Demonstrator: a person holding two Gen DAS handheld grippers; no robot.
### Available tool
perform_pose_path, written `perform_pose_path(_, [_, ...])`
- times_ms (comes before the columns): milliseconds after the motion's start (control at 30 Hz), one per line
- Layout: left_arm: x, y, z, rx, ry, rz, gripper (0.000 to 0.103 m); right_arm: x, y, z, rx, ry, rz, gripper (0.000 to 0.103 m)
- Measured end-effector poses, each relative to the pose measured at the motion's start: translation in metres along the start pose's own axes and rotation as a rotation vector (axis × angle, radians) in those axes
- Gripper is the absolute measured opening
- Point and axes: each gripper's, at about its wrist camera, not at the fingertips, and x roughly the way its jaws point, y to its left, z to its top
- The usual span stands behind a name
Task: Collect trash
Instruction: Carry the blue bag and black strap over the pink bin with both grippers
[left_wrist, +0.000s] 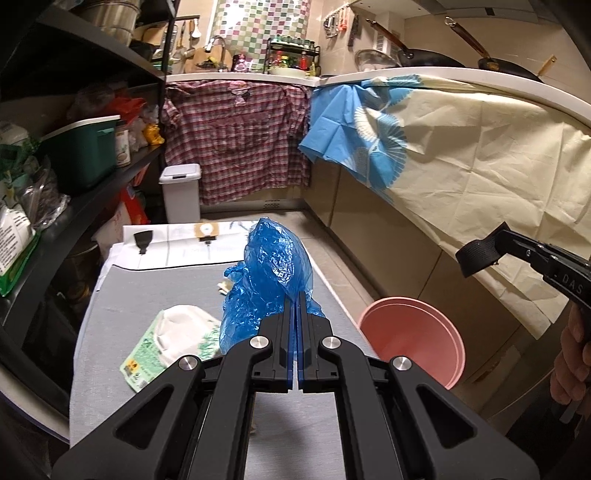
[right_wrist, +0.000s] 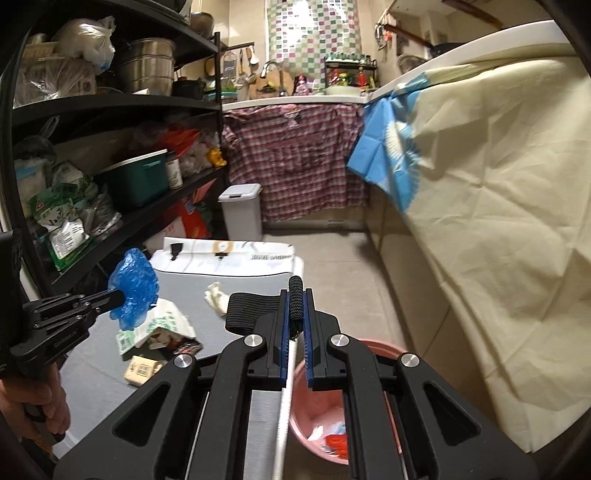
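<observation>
My left gripper (left_wrist: 296, 295) is shut on a crumpled blue plastic bag (left_wrist: 269, 273) and holds it above the grey table (left_wrist: 159, 288); it also shows at the left of the right wrist view (right_wrist: 135, 293). My right gripper (right_wrist: 296, 295) is shut on a black elastic strap (right_wrist: 255, 310), held over the table's right edge above the pink bin (right_wrist: 321, 417). The strap also shows in the left wrist view (left_wrist: 478, 256). A green-and-white wrapper (left_wrist: 173, 343), a white crumpled tissue (right_wrist: 218, 297) and a small cardboard box (right_wrist: 142, 369) lie on the table.
The pink bin (left_wrist: 413, 336) stands on the floor right of the table with some trash inside. A black shelf unit (left_wrist: 74, 206) runs along the left. A cloth-draped counter (left_wrist: 480, 173) runs along the right. A white lidded bin (left_wrist: 181, 192) stands at the back.
</observation>
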Motion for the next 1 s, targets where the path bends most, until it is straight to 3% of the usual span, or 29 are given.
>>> perform_pose_path(400, [0.018,-0.051,0.001,0.04,0.016,-0.072,0.001,0.002,-0.051,-0.018,0.057,-0.009,-0.125,0.007])
perform_pose_path(1000, [0.072,-0.115,-0.012,0.105,0.08,-0.165,0.001,0.021,-0.09,-0.036,0.123,0.038,-0.191,0.007])
